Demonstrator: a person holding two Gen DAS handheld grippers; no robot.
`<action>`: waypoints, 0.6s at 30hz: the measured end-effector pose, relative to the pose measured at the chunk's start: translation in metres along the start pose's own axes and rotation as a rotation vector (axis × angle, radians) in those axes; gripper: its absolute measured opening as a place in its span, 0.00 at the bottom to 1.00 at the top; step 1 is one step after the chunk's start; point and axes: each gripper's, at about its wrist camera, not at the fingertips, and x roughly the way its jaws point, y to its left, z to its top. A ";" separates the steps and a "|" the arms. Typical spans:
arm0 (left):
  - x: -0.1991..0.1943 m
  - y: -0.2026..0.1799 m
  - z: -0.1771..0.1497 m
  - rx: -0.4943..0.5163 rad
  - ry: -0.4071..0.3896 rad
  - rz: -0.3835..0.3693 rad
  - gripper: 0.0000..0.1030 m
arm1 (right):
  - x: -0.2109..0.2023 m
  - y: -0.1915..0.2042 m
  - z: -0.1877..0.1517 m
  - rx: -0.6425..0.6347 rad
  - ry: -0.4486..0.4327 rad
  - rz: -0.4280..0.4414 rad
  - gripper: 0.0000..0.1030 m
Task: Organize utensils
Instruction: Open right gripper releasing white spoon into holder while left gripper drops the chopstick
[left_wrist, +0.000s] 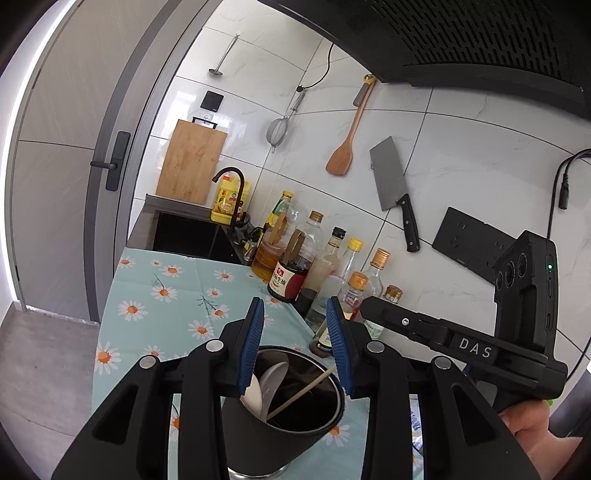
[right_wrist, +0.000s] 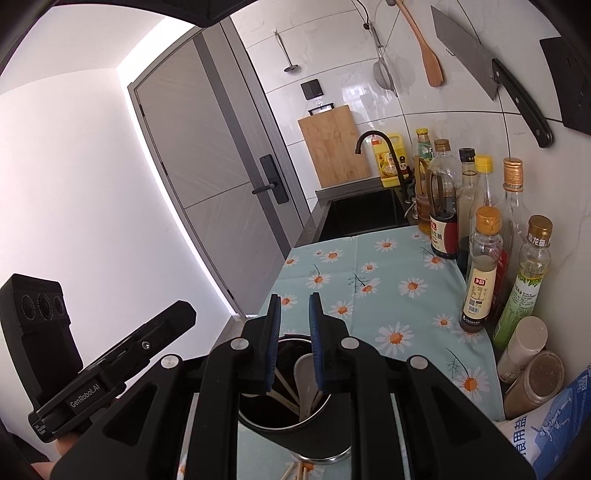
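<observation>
Hovering over the utensil holder (left_wrist: 280, 417), left gripper (left_wrist: 297, 347) and right gripper (right_wrist: 294, 343) both gape empty

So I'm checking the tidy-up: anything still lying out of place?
Yes. A few chopsticks lie loose on the cloth in front of the black utensil holder, whereas the spoons stand inside it.

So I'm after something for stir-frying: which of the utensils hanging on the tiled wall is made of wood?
The wooden spatula, hanging between the mesh strainer and the cleaver. Those and the ladle are metal.
</observation>
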 end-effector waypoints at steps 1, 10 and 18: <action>-0.004 -0.002 0.000 0.000 -0.001 -0.006 0.33 | -0.003 0.001 0.000 0.004 -0.002 0.004 0.19; -0.032 -0.011 -0.007 0.014 0.025 0.002 0.38 | -0.033 0.014 -0.009 -0.035 0.033 0.065 0.23; -0.047 -0.009 -0.027 0.003 0.090 0.034 0.38 | -0.041 0.015 -0.043 -0.101 0.141 0.091 0.30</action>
